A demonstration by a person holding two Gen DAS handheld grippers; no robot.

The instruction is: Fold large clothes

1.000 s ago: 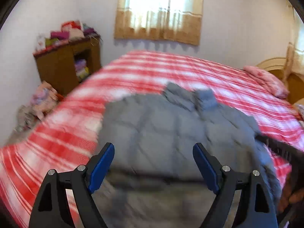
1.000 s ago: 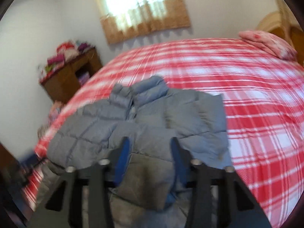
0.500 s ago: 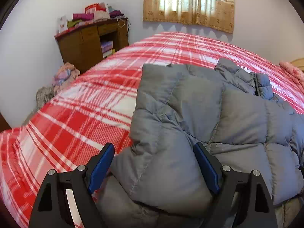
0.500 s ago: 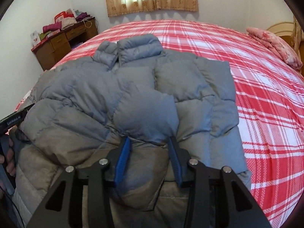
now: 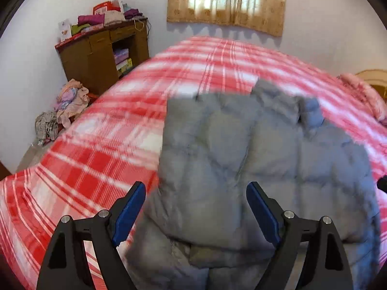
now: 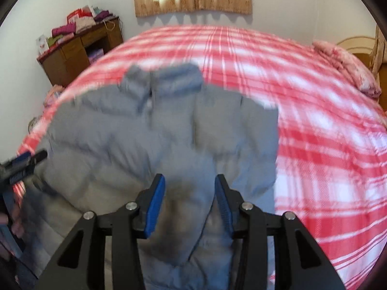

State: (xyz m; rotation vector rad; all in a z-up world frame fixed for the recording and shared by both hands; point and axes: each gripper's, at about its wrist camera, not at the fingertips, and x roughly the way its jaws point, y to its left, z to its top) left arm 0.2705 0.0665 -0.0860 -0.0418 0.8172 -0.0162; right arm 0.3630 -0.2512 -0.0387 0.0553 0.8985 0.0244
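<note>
A grey puffer jacket (image 5: 254,149) lies on the red plaid bed (image 5: 101,164), collar toward the window, sleeves folded onto the body. My left gripper (image 5: 196,207) is open and empty above the jacket's near left part. My right gripper (image 6: 189,198) has its blue pads on either side of a folded grey sleeve (image 6: 191,193) of the jacket (image 6: 121,140); the jaws are part open and the sleeve fills the gap. The left gripper's tip (image 6: 24,164) shows at the left edge of the right wrist view. Both views are blurred.
A brown wooden cabinet (image 5: 101,53) with stacked clothes stands at the far left wall. A heap of clothes (image 5: 67,104) lies on the floor beside it. A pink pillow (image 6: 348,67) and wooden headboard are at the far right. A curtained window (image 5: 227,0) is behind the bed.
Both grippers pulled back and up from the jacket compared with half a second ago. The left stayed open throughout. The right keeps the sleeve between its pads.
</note>
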